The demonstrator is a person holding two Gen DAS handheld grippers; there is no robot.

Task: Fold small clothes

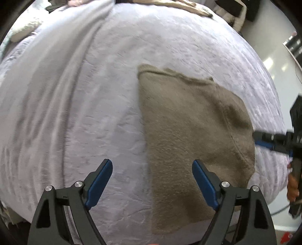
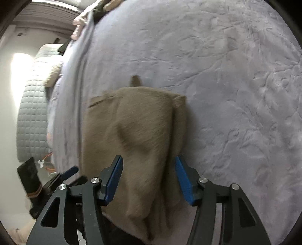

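Observation:
A small tan fleece garment [image 1: 190, 132] lies partly folded on a pale lavender bedspread [image 1: 105, 98]. My left gripper [image 1: 152, 169] is open above the garment's near left edge, its right finger over the cloth. My right gripper shows at the right edge of the left wrist view [image 1: 264, 140], at the garment's right side. In the right wrist view the right gripper [image 2: 149, 165] is open, its jaws spread to either side of a raised fold of the garment [image 2: 135, 135]. The left gripper [image 2: 69, 172] shows at the lower left there.
A long ridge in the bedspread [image 1: 79, 62] runs along the left. More clothes [image 1: 188, 7] lie at the bed's far end. A grey quilted cover [image 2: 34, 116] hangs beyond the bed's edge. The floor [image 1: 271, 62] lies to the right.

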